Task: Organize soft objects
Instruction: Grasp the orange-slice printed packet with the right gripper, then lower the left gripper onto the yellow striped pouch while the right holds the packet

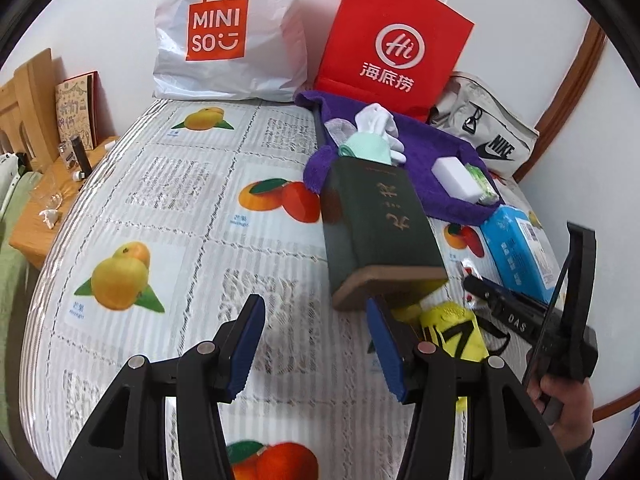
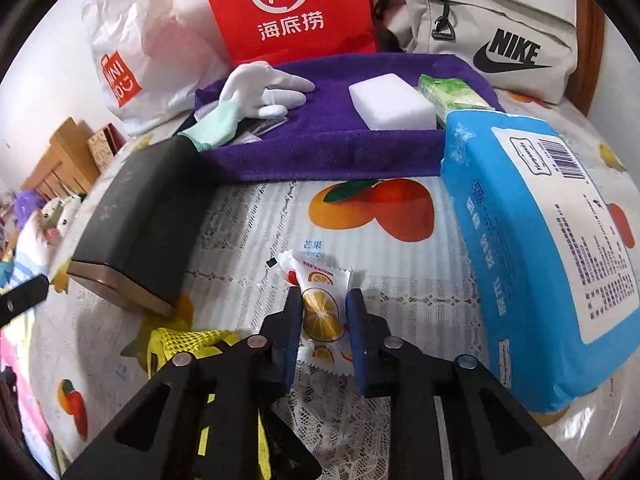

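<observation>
Orange-print sachet (image 2: 320, 308) lies on the counter, on the fruit-patterned cloth (image 2: 248, 240), a small white wrapper with orange slices printed on it. Right gripper (image 2: 323, 336): its fingers (image 2: 290, 332) stand close on either side of the sachet, drawn in narrow, pads at the wrapper's edges. Whether they truly press it I cannot tell.

Just left of that gripper, a yellow mesh item (image 2: 180, 340), crumpled on the cloth. Past it a dark green box (image 2: 144, 216) lying tilted, its brown end toward the cameras. To the right, a large blue wipes pack (image 2: 532, 248), close beside the sachet.

Behind, a purple towel (image 2: 320, 148) carrying a white glove (image 2: 260, 84) with a mint cuff, a white sponge block (image 2: 392, 100) and a green tissue packet (image 2: 452, 94).

Left gripper (image 1: 316, 344): fingers (image 1: 248, 344) about half open, nothing between them, hanging over bare cloth left of the green box.

Against the wall: a white MINISO bag (image 1: 224, 36), a red paper bag (image 1: 392, 44), a beige Nike bag (image 1: 488, 136).
</observation>
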A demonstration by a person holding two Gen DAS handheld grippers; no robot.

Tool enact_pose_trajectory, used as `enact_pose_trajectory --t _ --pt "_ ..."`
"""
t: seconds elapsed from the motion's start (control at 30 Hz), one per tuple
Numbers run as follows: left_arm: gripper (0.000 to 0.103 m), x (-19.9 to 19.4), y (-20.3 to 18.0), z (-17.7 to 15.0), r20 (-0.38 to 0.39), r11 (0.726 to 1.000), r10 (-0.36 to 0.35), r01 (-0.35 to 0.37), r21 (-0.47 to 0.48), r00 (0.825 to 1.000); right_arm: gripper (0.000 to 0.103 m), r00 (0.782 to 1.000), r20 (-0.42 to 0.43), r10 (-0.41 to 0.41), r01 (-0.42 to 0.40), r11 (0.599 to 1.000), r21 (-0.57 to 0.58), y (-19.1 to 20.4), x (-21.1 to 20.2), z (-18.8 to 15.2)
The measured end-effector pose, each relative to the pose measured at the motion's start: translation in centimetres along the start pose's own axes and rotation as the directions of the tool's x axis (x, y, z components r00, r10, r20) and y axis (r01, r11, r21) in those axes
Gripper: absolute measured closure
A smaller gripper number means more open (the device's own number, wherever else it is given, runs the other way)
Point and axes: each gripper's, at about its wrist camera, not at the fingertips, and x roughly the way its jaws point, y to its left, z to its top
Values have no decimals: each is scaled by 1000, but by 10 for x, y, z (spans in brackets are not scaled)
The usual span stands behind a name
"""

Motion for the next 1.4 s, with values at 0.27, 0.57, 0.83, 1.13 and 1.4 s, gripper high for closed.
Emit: enact_pose_trajectory --t 0.27,0.57,0.83,1.13,1.4 --pt "52 -4 -24 -11 -25 999 -3 4 37 1000 91 993 97 69 -63 996 -56 11 -49 0" --pt "50 18 -78 -33 -124 993 -58 70 94 991 91 982 170 81 -62 992 -114 -10 -116 -33" --pt "42 42 -114 -42 -193 994 -88 98 45 977 90 979 199 49 -34 996 -81 -59 -146 -61" --pt "33 64 -151 -46 -215 992 50 -24 121 975 90 976 210 59 -57 998 -16 -101 -154 -83" --pt "23 84 -170 -53 -202 968 169 -124 218 965 90 988 149 49 -45 999 -31 -110 -138 -95"
